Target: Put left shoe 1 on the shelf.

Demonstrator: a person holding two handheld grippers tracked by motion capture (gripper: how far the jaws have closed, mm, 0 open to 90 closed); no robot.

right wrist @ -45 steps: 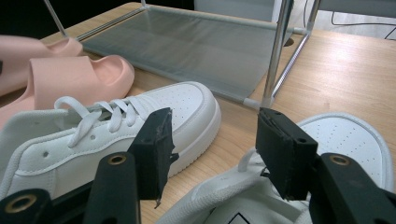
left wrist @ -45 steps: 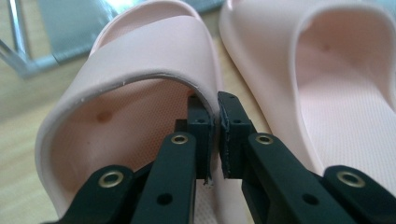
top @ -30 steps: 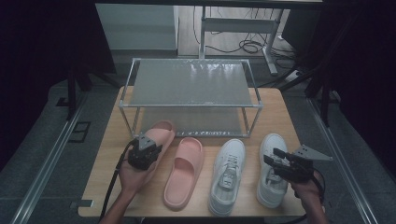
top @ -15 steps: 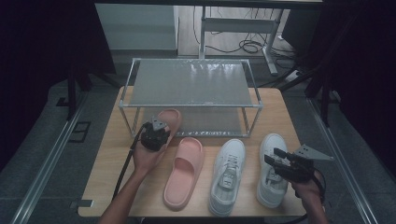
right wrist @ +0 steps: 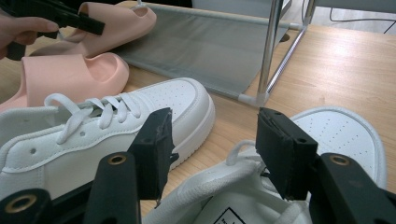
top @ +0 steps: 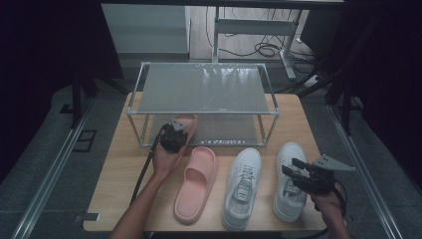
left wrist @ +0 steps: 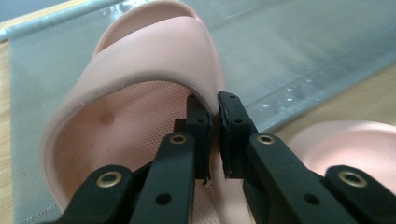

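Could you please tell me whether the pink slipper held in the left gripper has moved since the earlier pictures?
Yes. The pink slipper has moved away from the person, its toe now onto the rack's lower shelf.

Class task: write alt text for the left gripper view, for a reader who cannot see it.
The left gripper is shut on the side edge of a pink slide sandal, its black fingers pinching the rubber strap edge. The sandal's toe sits over the grey lower shelf of a shoe rack; a second pink sandal lies at right.
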